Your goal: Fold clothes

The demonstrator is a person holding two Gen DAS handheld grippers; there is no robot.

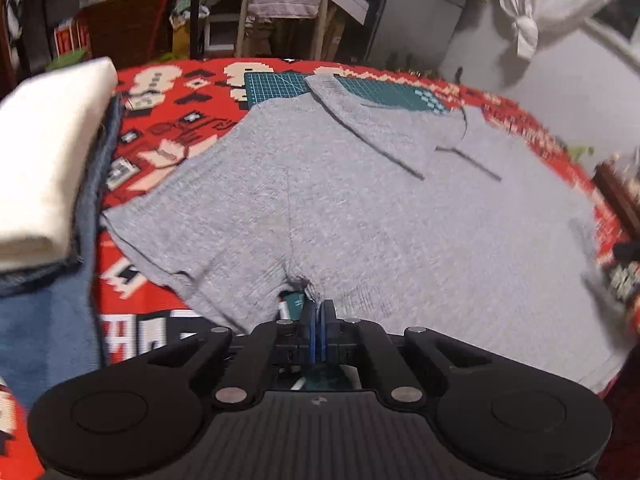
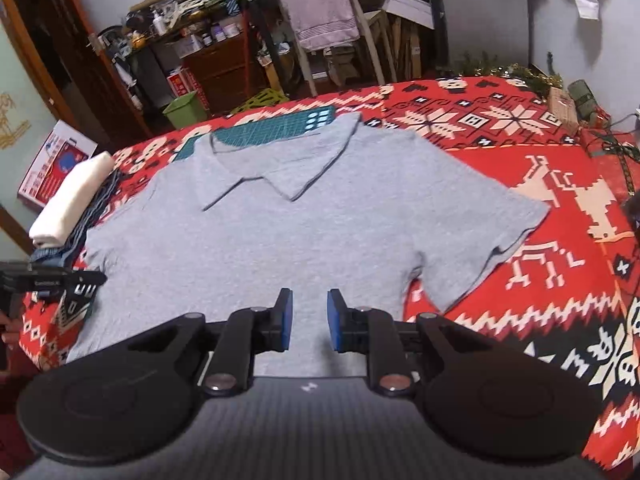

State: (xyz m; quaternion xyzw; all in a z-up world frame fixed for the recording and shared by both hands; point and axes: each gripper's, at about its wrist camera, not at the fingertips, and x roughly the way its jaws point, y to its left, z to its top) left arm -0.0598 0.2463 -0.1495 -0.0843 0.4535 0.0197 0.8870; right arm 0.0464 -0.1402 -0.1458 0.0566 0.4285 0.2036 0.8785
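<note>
On the red patterned blanket point(image 2: 520, 184) covering the surface lay a grey polo shirt point(image 2: 280, 220), spread flat with its collar over a green cutting mat point(image 2: 256, 132). Left of the shirt sat a folded white cloth point(image 2: 72, 196) on denim point(image 1: 36, 320). The left hand-held gripper point(image 1: 319, 312) was clamped on the shirt's edge by its sleeve. The right hand-held gripper point(image 2: 310, 318) hovered over the shirt's lower part, fingers apart.
</note>
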